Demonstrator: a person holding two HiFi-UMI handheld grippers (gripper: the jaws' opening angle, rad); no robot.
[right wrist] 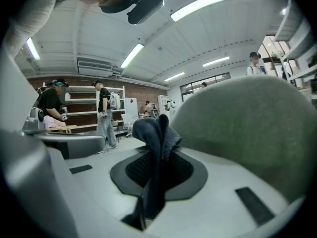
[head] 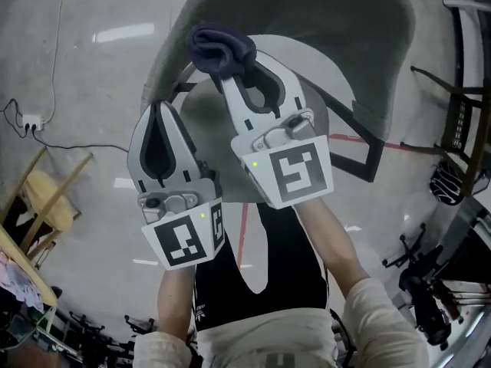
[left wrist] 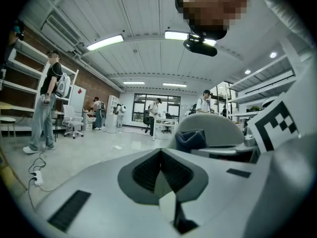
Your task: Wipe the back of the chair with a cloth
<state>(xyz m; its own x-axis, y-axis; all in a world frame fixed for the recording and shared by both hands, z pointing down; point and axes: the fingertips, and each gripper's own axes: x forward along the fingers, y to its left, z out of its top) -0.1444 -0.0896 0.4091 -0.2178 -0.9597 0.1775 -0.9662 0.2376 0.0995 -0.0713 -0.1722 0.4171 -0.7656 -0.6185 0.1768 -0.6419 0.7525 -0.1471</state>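
The chair back (head: 322,29) is a grey-green padded shell at the top of the head view. A dark blue cloth (head: 221,48) is bunched against its near edge, with my right gripper (head: 233,71) shut on it. In the right gripper view the cloth (right wrist: 153,133) stands up between the jaws, and the chair back (right wrist: 247,128) fills the right side, close by. My left gripper (head: 159,104) is below and left of the cloth, shut and holding nothing, its tips near the chair's left edge. The left gripper view shows its jaws (left wrist: 160,155) meeting, with the cloth (left wrist: 190,139) and chair back (left wrist: 208,128) beyond.
A wooden chair (head: 46,198) stands at the left, with a power strip and cable (head: 31,123) on the floor. A dark-framed chair (head: 460,129) and black equipment (head: 422,282) are on the right. People (left wrist: 47,103) stand further off in the room.
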